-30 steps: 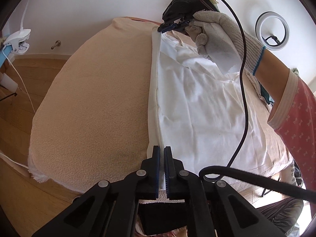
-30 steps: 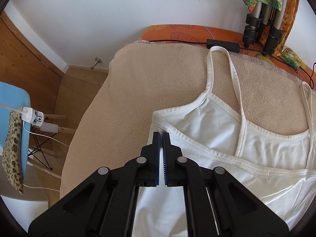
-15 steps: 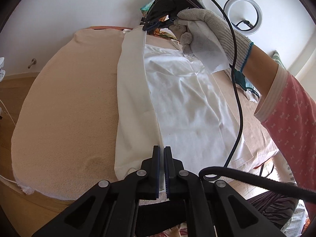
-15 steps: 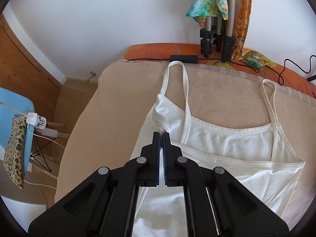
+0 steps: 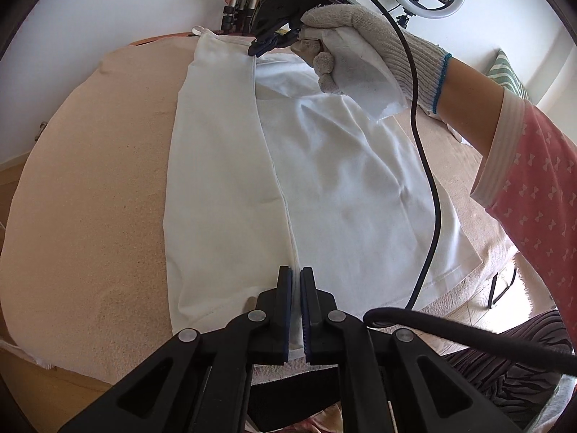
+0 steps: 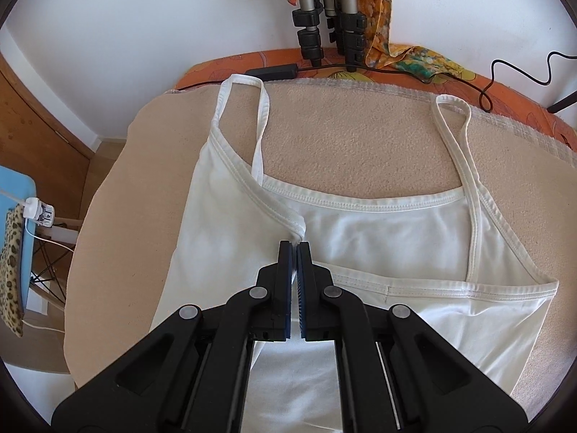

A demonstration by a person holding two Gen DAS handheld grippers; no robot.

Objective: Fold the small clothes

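A white top [image 5: 342, 180] with thin straps lies on a beige blanket [image 5: 90, 180] that covers the bench. Its one side is folded over the middle, so a long flap [image 5: 223, 166] lies on the body of the top.

The left tool [image 5: 295, 281] is closed on the edge of this flap at the hem, with white cloth pinched between its blue pads. The right tool [image 6: 296, 252] is closed too and grips the same edge at the neckline, where the seam bunches up at its tips. In the left view a gloved hand [image 5: 357, 43] holds this right tool.

Two straps [image 6: 252, 108] lie flat on the blanket toward the wall. Behind the blanket an orange cloth [image 6: 468, 83] carries a black cable [image 6: 483, 90], and tripod legs [image 6: 324, 18] stand there. No container is seen.
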